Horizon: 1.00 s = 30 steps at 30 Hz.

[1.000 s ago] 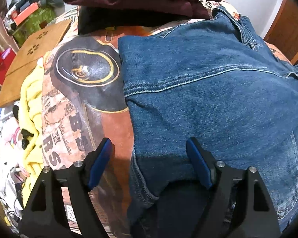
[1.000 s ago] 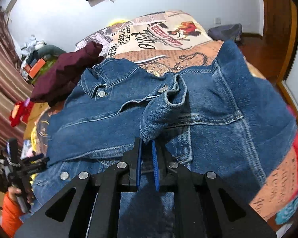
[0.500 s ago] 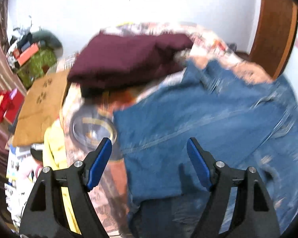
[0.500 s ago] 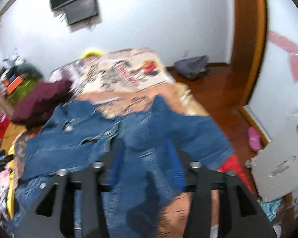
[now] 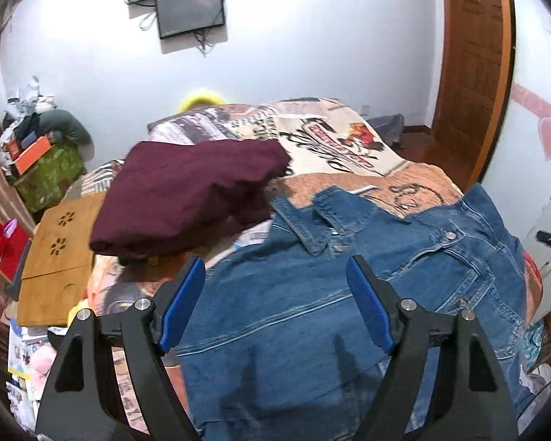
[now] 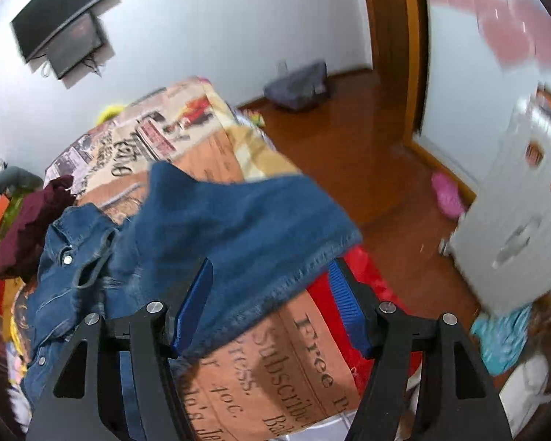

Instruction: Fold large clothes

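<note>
A blue denim jacket (image 5: 349, 312) lies spread on the printed bed cover (image 5: 349, 147), collar toward the far side. My left gripper (image 5: 275, 262) hovers above the jacket's near part, open, with nothing between its blue pads (image 5: 182, 305). In the right wrist view the jacket (image 6: 238, 228) ends in a hemmed edge near the bed's right side. My right gripper (image 6: 272, 264) hangs over that hem, its jaws opening; the pads (image 6: 345, 294) do not press the denim. A folded maroon garment (image 5: 187, 205) rests left of the collar.
A wooden board (image 5: 55, 257) and a green box (image 5: 47, 176) stand left of the bed. Right of the bed are wooden floor (image 6: 349, 147), a pink slipper (image 6: 446, 191), a white cabinet (image 6: 514, 220) and a dark bag (image 6: 297, 88). Red fabric (image 6: 367, 275) hangs at the bed's edge.
The left gripper rose and tilted up from close over the denim. The right gripper let go of the jacket fold it pinched, opened, and swung right toward the bed's edge.
</note>
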Motion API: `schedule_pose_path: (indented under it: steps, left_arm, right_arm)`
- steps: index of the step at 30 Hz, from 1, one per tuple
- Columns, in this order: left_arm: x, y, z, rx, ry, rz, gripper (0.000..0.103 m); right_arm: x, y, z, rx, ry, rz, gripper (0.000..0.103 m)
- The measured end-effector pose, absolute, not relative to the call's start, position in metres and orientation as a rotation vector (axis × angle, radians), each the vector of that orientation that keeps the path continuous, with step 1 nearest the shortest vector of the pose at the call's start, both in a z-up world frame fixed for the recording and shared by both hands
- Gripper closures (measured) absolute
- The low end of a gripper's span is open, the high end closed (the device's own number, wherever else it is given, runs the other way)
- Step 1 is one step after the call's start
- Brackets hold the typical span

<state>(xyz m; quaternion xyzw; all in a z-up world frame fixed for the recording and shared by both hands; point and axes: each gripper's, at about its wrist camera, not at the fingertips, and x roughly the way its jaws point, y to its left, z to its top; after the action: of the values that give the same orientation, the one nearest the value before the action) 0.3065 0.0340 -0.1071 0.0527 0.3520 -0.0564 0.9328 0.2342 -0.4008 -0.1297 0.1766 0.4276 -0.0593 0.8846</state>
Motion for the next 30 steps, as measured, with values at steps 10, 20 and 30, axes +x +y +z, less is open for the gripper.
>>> schedule_pose_path:
  steps: [10,20,30]
  left_arm:
    - [0.324,0.009,-0.145,0.113,0.83,-0.163,0.024]
    - [0.331,0.011,-0.165,0.079,0.881,-0.172,0.024]
    - [0.327,0.023,-0.171,0.045,0.891,-0.151,0.024]
  right_arm:
    - [0.26,-0.438,-0.183,0.59,0.998,-0.092,0.041]
    - [0.286,-0.452,-0.202,0.65,0.985,-0.127,0.041]
    - [0.293,-0.454,-0.196,0.594,0.97,-0.233,0.083]
